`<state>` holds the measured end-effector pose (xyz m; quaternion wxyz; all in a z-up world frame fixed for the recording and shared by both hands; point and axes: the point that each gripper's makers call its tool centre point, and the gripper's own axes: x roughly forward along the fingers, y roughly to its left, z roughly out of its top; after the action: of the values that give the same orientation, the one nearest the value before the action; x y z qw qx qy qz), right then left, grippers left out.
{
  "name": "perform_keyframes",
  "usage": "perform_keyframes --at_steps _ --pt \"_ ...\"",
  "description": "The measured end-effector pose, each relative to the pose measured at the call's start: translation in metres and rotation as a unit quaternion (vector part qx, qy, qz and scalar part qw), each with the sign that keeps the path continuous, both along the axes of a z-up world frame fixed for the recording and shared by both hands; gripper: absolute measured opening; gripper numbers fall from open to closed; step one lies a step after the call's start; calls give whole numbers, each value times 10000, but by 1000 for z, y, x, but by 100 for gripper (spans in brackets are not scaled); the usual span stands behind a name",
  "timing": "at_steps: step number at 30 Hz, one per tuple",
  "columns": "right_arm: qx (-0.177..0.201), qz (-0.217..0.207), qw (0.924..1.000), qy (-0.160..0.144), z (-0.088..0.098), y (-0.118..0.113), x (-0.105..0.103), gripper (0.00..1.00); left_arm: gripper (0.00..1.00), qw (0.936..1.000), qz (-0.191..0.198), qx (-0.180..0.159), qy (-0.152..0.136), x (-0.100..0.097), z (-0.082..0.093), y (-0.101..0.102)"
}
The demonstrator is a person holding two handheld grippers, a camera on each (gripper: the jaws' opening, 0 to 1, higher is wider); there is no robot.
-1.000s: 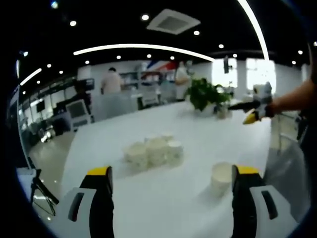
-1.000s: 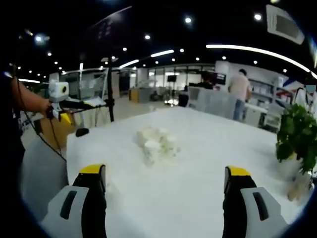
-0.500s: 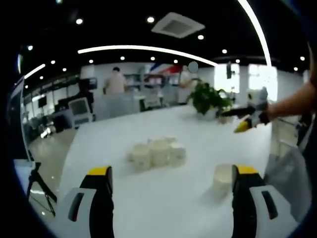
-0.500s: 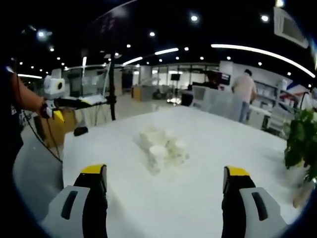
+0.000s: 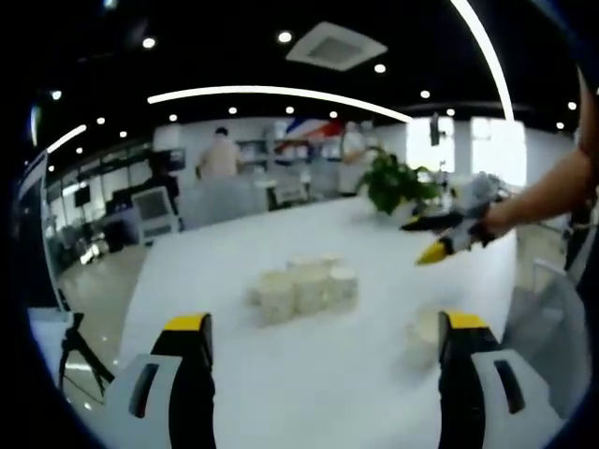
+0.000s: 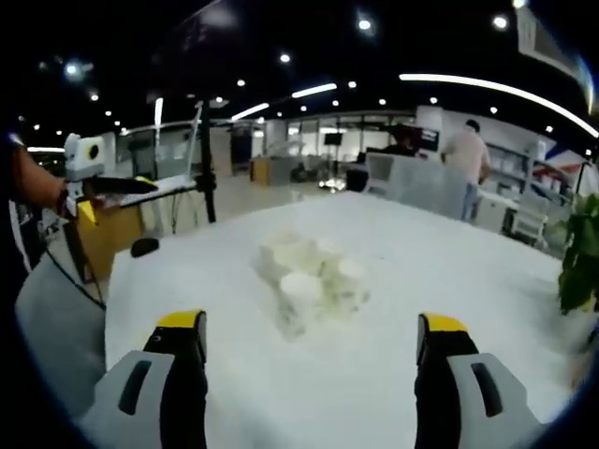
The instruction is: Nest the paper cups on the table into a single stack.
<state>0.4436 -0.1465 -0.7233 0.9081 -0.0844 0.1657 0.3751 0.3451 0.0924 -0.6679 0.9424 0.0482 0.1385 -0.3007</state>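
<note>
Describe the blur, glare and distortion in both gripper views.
Left gripper view: fisheye bends the ceiling light strips; the lone cup by the jaw is smeared. Right gripper view: the white table is overexposed, so the cup cluster loses its edges.

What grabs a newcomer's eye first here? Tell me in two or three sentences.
The huddle of white paper cups in the middle of the white table stands out first. One lone cup sits apart, beside the left claw, which is open. The right claw is open too, aimed at the huddle, with a leafy plant at the table's far end.
</note>
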Motion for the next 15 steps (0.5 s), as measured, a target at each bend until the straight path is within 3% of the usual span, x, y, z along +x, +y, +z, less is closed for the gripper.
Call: perform_keyframes --at_steps 15 --pt "37 104 9999 81 -12 17 26 86 99 9997 -196 98 80 -5 -2 -8"
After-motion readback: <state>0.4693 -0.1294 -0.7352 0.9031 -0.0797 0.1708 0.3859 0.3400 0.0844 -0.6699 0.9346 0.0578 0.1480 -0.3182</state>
